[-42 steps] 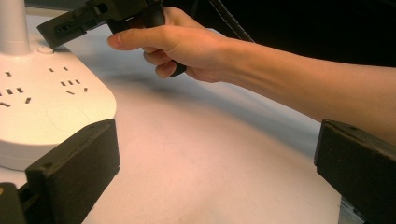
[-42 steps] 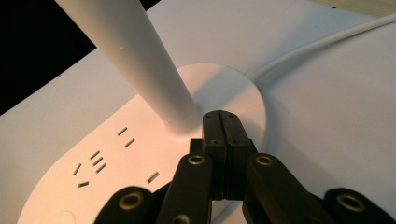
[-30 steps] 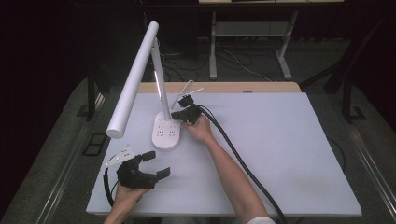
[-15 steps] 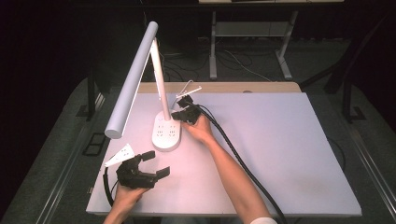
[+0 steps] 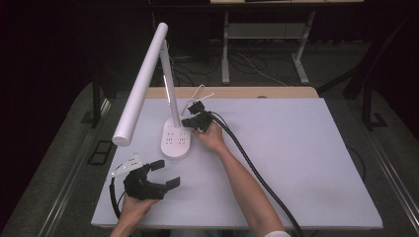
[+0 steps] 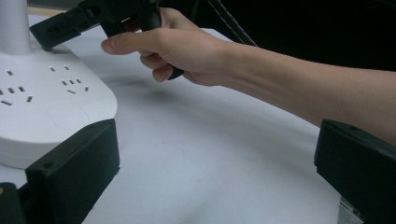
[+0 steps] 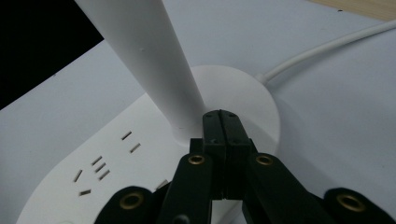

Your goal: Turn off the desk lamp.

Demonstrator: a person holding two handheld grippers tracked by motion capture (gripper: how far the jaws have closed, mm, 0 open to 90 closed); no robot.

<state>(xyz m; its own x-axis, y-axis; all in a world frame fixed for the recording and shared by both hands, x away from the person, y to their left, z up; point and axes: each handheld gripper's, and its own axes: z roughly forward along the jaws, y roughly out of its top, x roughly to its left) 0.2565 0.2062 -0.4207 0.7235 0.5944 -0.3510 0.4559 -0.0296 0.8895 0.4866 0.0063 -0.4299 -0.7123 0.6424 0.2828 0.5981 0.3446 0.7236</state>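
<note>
A white desk lamp stands at the table's left middle; its base (image 5: 175,140) carries several power sockets and its long head (image 5: 141,86) leans toward the near left. My right gripper (image 5: 188,122) is shut, jaws pressed together with nothing between them, tips at the foot of the lamp's stem (image 7: 154,65) over the base (image 7: 116,158). My left gripper (image 5: 165,174) rests open near the table's front left, short of the base (image 6: 46,102), nothing between its fingers (image 6: 74,172). The right hand (image 6: 182,46) shows in the left gripper view.
The lamp's white cord (image 7: 327,46) runs off toward the table's far edge (image 5: 232,93). A thick black cable (image 5: 257,173) trails from my right gripper along the forearm. The white tabletop (image 5: 296,148) stretches to the right. Dark floor surrounds the table.
</note>
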